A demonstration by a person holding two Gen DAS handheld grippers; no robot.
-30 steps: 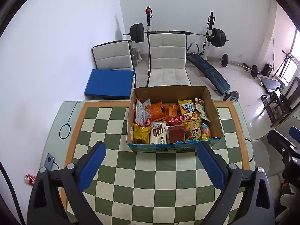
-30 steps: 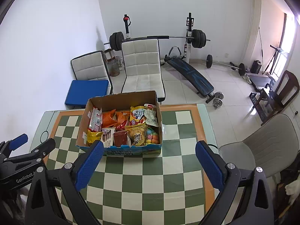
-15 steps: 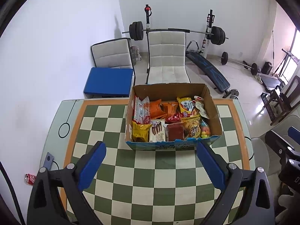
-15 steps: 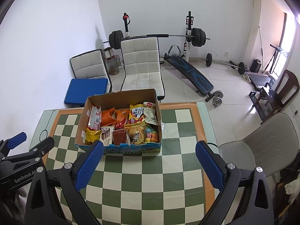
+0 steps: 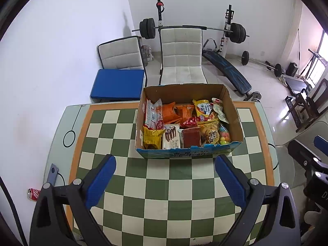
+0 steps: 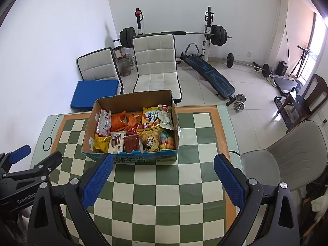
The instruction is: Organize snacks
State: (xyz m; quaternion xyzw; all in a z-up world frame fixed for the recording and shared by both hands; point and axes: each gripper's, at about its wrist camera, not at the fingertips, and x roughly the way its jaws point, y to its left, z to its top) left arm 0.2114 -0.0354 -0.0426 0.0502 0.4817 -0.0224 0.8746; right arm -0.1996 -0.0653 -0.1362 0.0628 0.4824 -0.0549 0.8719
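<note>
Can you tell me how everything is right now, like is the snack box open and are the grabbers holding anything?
cardboard box: open on top, upright on the table, full of snacks
snack packets: all inside the box, packed close together
left hand-held gripper: open, holding nothing
right hand-held gripper: open, holding nothing
checkered table: only the box stands on the squares

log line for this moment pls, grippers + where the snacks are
left gripper: open, empty | right gripper: open, empty | snacks: all in cardboard box | box: on checkered table | step: no grasp yet
</note>
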